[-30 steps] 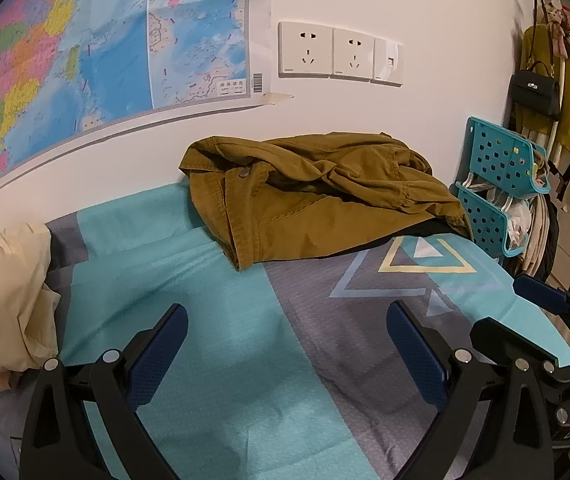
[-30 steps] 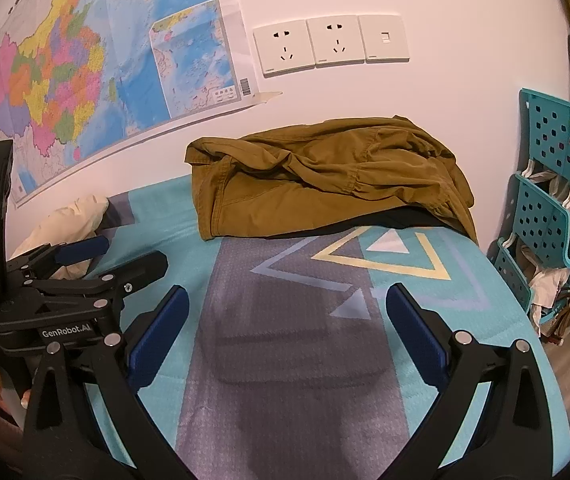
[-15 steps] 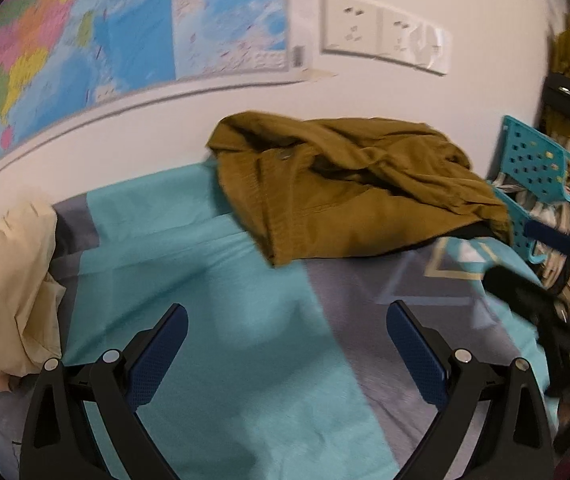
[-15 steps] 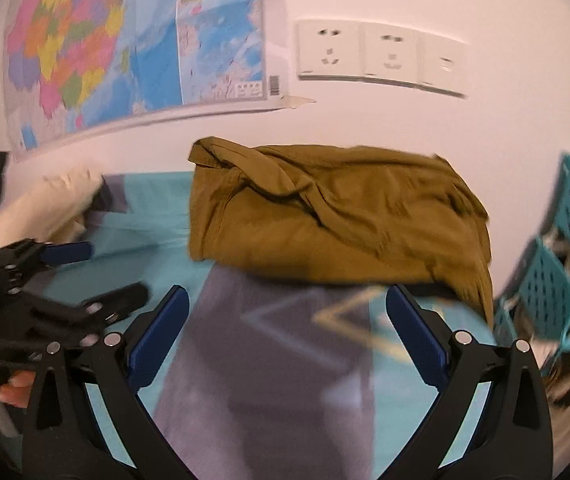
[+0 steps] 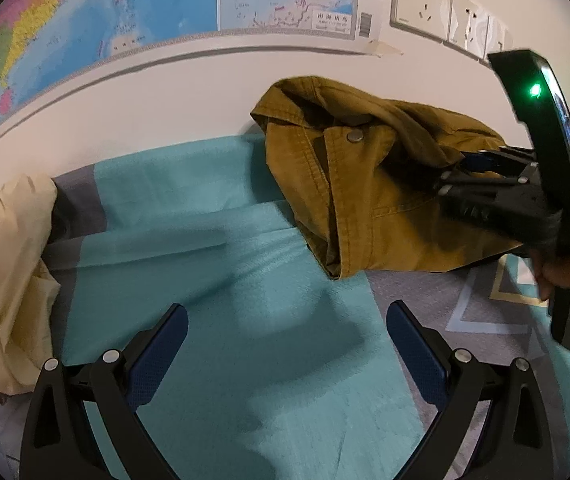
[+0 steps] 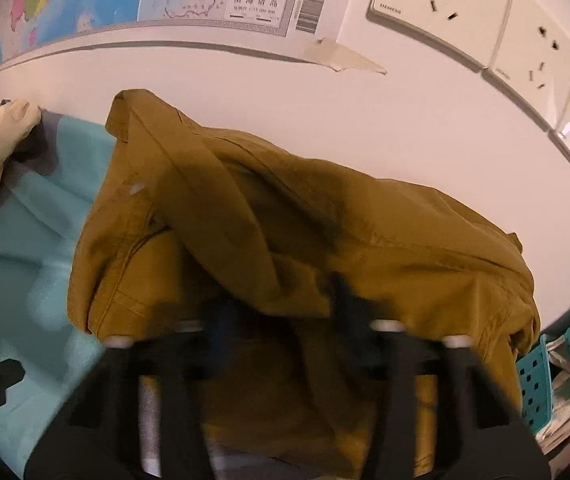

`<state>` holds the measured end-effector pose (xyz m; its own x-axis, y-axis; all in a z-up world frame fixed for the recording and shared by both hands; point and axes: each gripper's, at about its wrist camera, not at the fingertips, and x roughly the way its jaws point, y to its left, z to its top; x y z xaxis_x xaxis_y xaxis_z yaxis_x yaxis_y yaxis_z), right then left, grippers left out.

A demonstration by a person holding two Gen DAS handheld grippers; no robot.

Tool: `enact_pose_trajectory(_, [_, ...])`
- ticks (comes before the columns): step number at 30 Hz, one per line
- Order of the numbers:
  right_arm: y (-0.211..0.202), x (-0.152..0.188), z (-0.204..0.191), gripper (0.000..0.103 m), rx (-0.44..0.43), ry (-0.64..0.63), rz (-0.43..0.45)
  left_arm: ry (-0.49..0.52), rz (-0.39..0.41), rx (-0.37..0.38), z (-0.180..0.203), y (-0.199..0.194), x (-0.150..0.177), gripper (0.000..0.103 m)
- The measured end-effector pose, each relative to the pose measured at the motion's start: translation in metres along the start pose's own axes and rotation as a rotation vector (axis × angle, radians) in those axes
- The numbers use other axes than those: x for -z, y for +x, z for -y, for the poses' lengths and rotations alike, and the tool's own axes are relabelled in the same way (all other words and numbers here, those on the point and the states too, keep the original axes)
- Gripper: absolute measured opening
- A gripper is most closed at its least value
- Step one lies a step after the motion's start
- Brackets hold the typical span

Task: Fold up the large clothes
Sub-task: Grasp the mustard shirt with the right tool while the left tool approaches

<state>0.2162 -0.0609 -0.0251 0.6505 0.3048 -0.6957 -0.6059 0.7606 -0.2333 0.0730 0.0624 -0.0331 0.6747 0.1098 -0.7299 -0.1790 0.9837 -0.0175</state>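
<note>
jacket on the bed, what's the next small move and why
Probably let the right gripper finish pinching the fold of the brown jacket between its closing jaws, then lift. The jacket lies crumpled by the wall, and the left gripper is open over bare bedsheet.

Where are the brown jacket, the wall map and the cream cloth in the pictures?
brown jacket [image 5: 365, 200], left wrist view, on its front panel.
wall map [image 5: 165, 4], left wrist view, on the blue sea area.
cream cloth [image 5: 1, 260], left wrist view, on its middle fold.

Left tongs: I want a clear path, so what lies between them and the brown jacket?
Only bare teal bedsheet, seen in the left wrist view; the left tongs are open and the jacket lies beyond.
</note>
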Motion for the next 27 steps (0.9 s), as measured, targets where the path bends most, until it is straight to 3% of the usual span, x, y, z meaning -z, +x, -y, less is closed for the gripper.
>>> enact_pose_trajectory(1, [-0.009,-0.001,0.005,0.012,-0.023,0.004,0.013,0.001,-0.005,-0.002,0.0,0.003,0.0,0.096])
enact_pose_trajectory(5, [-0.065,-0.005,0.03,0.016,-0.027,0.026,0.158,-0.003,-0.014,0.002,-0.003,0.011,-0.002,0.096])
enact_pose_trajectory(6, [-0.075,-0.005,0.036,0.022,-0.023,0.035,0.182,-0.004,-0.017,0.004,-0.003,0.012,-0.002,0.096])
enact_pose_trajectory(8, [-0.077,-0.005,0.041,0.064,-0.038,0.028,0.155,-0.002,-0.024,0.004,-0.003,0.016,-0.003,0.096])
enact_pose_trajectory(10, [-0.065,-0.006,0.031,0.075,-0.037,-0.033,0.114,0.0,-0.033,0.005,-0.003,0.019,-0.003,0.096])
enact_pose_trajectory(12, [-0.05,-0.007,0.013,0.075,-0.023,-0.119,0.078,-0.004,-0.031,0.01,-0.005,0.02,-0.003,0.096])
enact_pose_trajectory(15, [-0.026,-0.013,-0.003,0.072,0.029,-0.186,0.083,-0.011,-0.038,0.009,-0.009,0.022,-0.002,0.096])
enact_pose_trajectory(16, [-0.023,-0.015,-0.003,0.064,0.023,-0.178,0.085,-0.015,-0.041,0.012,-0.009,0.024,-0.003,0.096])
enact_pose_trajectory(17, [-0.021,-0.019,0.0,0.04,0.016,-0.163,0.086,-0.017,-0.045,0.013,-0.01,0.025,-0.003,0.096])
enact_pose_trajectory(19, [-0.026,-0.026,0.01,0.008,-0.042,-0.127,0.093,-0.017,-0.048,0.021,-0.012,0.03,-0.004,0.096])
enact_pose_trajectory(27, [-0.143,-0.066,0.102,0.004,-0.083,0.096,0.293,0.018,-0.019,0.097,-0.013,0.036,-0.009,0.096])
